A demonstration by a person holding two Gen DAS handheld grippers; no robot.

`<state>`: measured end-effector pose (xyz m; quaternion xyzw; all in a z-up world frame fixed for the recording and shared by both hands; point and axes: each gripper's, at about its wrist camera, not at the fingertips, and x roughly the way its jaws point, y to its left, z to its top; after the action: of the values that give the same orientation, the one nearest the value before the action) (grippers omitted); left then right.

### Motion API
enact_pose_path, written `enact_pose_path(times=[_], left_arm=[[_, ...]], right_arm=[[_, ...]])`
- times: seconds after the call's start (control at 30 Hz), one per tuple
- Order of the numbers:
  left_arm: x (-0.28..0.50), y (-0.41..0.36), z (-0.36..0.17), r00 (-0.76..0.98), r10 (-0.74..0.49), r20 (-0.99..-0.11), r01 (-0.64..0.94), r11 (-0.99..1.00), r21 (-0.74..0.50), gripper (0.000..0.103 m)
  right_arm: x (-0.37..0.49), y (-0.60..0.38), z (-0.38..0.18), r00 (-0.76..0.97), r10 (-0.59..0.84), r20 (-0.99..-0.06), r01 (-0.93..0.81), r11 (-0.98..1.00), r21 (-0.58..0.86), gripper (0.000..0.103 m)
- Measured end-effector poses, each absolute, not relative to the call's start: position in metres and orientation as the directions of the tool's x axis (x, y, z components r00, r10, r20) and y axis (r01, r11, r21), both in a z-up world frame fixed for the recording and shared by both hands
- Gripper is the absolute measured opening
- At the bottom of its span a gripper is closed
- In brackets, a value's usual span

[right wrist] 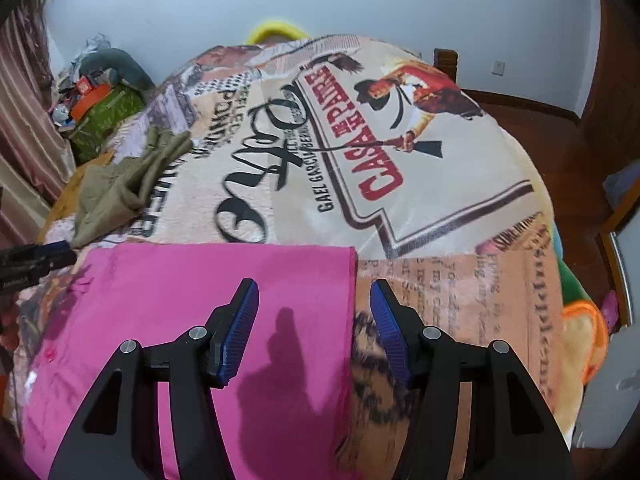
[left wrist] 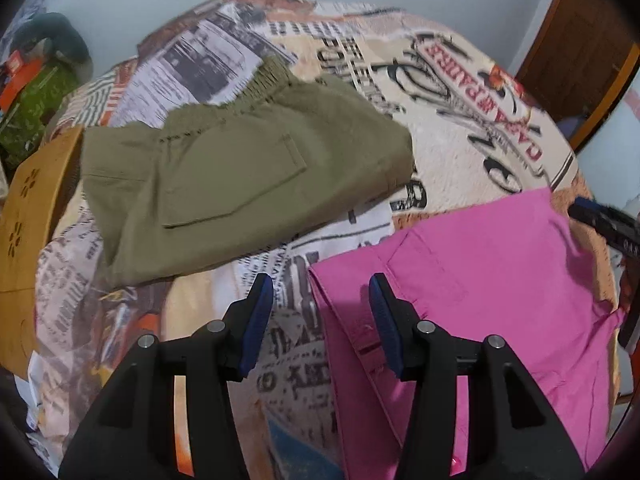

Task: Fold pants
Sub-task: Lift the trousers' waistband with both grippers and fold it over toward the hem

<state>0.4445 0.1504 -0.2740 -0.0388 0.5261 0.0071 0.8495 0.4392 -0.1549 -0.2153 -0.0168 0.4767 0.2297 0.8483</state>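
My left gripper [left wrist: 321, 292] with matte black angular arms, ribbed blue pads [left wrist: 260, 320] on its fingers, round silver pivot screws, triangular cut-outs lower down, my right gripper [right wrist: 314, 298] built and coloured alike

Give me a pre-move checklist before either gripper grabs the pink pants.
1. Left gripper open and holding nothing: ok.
2. Right gripper open and holding nothing: ok.
3. Pink pants lying flat on the blanket: ok.
4. Right gripper straddles the pants' right edge: ok.
5. Olive pants apart from the pink pair: ok.
6. Near end of the pink pants smooth: cannot tell, hidden behind the fingers.
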Motion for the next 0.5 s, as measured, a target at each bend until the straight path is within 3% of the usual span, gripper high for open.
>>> enact_pose_path(times=[0.23,0.37,0.4,0.47,0.5], left_arm=[[0.462,0.151,-0.301,0.403,-0.059,-0.913,-0.057,0.994,-0.089,0.050],[0.464,0.152,-0.303,0.407,-0.073,-0.911,-0.062,0.992,-0.107,0.048],[0.464,0.151,-0.303,0.409,-0.077,-0.909,-0.055,0.993,-0.108,0.042],[0.464,0.151,-0.303,0.403,-0.072,-0.913,-0.055,0.993,-0.103,0.029],[0.465,0.151,-0.303,0.397,-0.065,-0.915,-0.066,0.993,-0.099,0.025]], right_arm=[[0.466,-0.147,-0.242,0.380,0.378,-0.844,-0.421,0.884,0.206,0.052],[0.468,-0.143,-0.248,0.386,0.367,-0.847,-0.436,0.881,0.183,0.033],[0.467,-0.142,-0.249,0.382,0.375,-0.845,-0.444,0.876,0.188,0.029],[0.466,-0.142,-0.250,0.375,0.388,-0.842,-0.452,0.869,0.200,0.011],[0.463,-0.142,-0.249,0.376,0.389,-0.841,-0.455,0.868,0.198,0.010]])
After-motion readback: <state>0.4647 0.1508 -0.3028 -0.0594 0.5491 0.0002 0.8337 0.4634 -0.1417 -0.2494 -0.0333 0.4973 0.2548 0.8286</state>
